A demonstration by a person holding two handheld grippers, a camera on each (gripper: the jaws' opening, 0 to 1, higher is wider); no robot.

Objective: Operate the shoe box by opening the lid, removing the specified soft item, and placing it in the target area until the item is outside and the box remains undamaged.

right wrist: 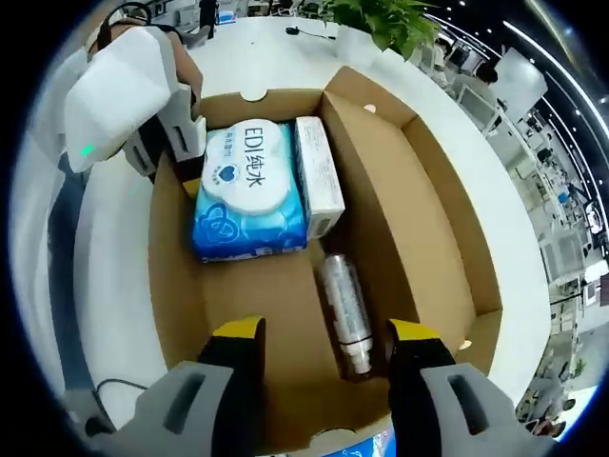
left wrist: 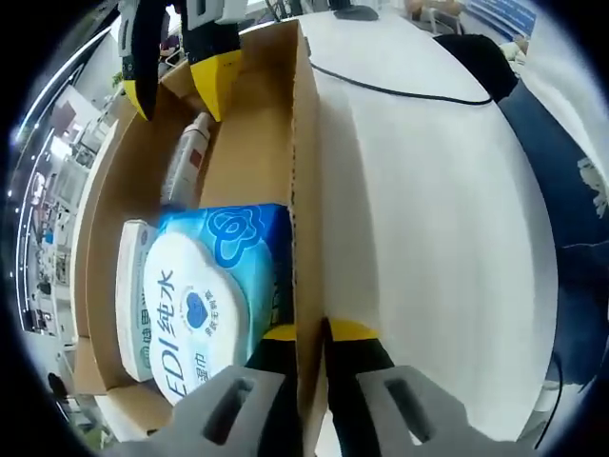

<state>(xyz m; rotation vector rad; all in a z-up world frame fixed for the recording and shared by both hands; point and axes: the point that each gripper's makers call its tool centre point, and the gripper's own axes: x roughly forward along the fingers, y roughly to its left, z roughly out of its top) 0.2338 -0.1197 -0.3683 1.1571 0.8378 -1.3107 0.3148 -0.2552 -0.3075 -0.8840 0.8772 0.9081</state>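
An open cardboard shoe box [right wrist: 419, 190] lies on a white table. Inside it are a blue soft tissue pack [right wrist: 249, 186], a narrow white carton [right wrist: 319, 176] beside it, and a silver bottle [right wrist: 344, 309]. My left gripper [left wrist: 316, 333] is shut on the box's side wall [left wrist: 306, 209], one jaw inside next to the tissue pack [left wrist: 219, 286]. It shows as a white body [right wrist: 133, 105] at the box's far corner. My right gripper [right wrist: 325, 333] hangs open over the box's near end, above the bottle, holding nothing; its yellow fingertips [left wrist: 217, 81] show over the bottle [left wrist: 186, 157].
The white table [left wrist: 428, 238] stretches beside the box, with a black cable [left wrist: 400, 92] across it. A person's dark sleeve [left wrist: 561, 190] is at its edge. The box's lid flap [right wrist: 457, 248] lies folded open on one side. A green plant [right wrist: 381, 19] stands beyond.
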